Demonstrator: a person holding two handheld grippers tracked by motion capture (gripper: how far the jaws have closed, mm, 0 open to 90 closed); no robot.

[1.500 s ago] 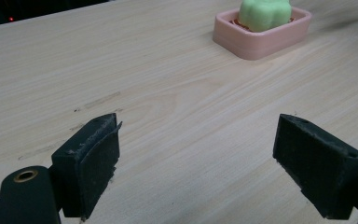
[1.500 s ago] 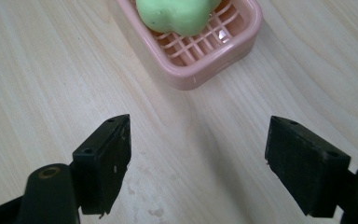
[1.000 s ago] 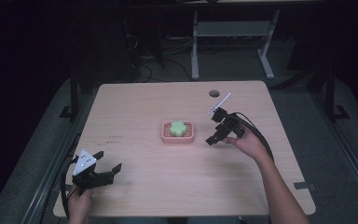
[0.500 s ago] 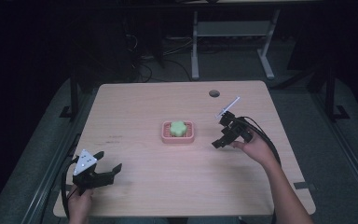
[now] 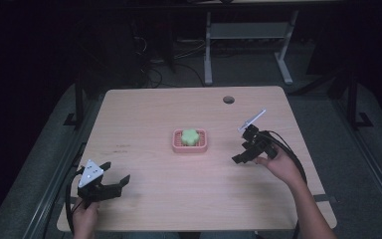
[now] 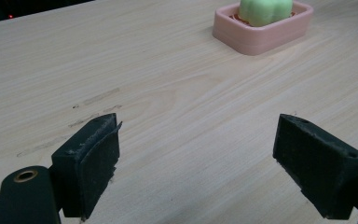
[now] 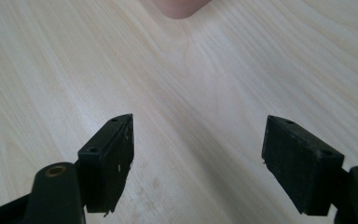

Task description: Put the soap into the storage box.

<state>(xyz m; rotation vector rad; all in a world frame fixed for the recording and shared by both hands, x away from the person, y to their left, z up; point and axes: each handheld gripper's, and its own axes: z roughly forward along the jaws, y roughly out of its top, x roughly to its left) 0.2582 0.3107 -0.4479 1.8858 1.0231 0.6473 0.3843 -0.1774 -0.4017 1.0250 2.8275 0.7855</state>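
A green flower-shaped block [image 5: 190, 136] sits in a pink dish [image 5: 177, 147] at the middle of the wooden table. My right gripper [image 5: 239, 152] is open to the right of the dish, a little apart from it, tilted down at the tabletop. The right gripper view has the open right gripper [image 7: 198, 149] over bare wood, with a corner of the pink dish [image 7: 179, 7] at the top. My left gripper [image 5: 115, 172] rests open near the front left corner. From the left gripper [image 6: 200, 144], the dish [image 6: 261, 37] and the block [image 6: 263, 9] lie far ahead.
The table [image 5: 144, 114] has a round cable hole [image 5: 228, 99] near its far right corner. Faint dark marks [image 6: 93, 98] streak the wood ahead of the left gripper. Beyond the far edge stand a metal frame [image 5: 243, 32] and loose cables on the floor.
My right gripper has drawn back from the dish toward the near right side of the table. The left gripper has stayed where it was.
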